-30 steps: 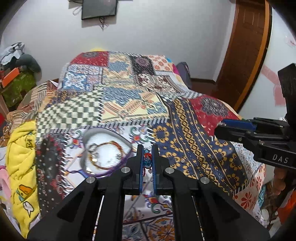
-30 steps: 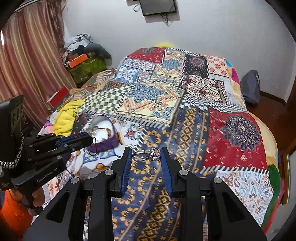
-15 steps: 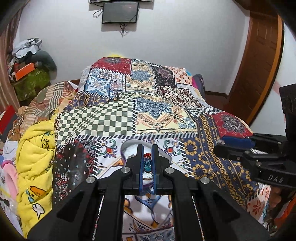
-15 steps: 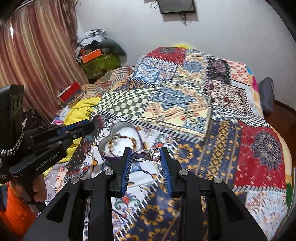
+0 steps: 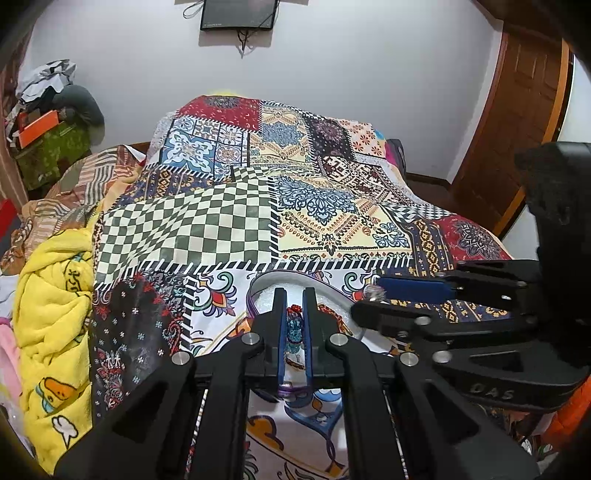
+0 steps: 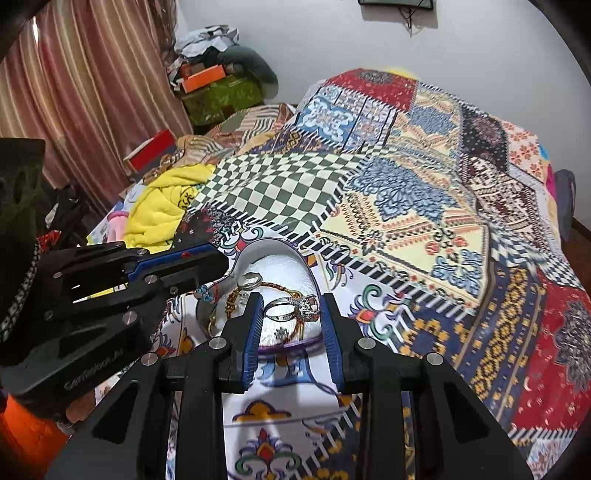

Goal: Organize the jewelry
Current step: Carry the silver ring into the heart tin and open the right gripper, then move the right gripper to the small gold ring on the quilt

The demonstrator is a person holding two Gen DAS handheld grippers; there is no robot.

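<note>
A heart-shaped jewelry box (image 6: 275, 247) with a white lining lies on the patchwork bedspread; a braided bracelet (image 6: 275, 286) and a plain ring (image 6: 249, 280) rest inside. My right gripper (image 6: 291, 314) is shut on a silver ring with a stone cluster (image 6: 295, 310), held just above the box. My left gripper (image 5: 294, 321) is shut on a red and blue beaded piece (image 5: 294, 328), over the box rim (image 5: 280, 277). In the right wrist view the left gripper (image 6: 218, 264) comes in from the left with beads (image 6: 205, 293) dangling. The right gripper (image 5: 365, 302) crosses the left wrist view.
A yellow blanket (image 5: 51, 314) is bunched at the bed's left edge. Boxes and clothes (image 6: 218, 85) pile up by the striped curtain (image 6: 85, 103). A wooden door (image 5: 517, 107) stands to the right and a dark screen (image 5: 238, 13) hangs on the wall.
Both grippers have moved left and forward until they hang over the heart-shaped box, each still holding its piece. They now sit close together.
</note>
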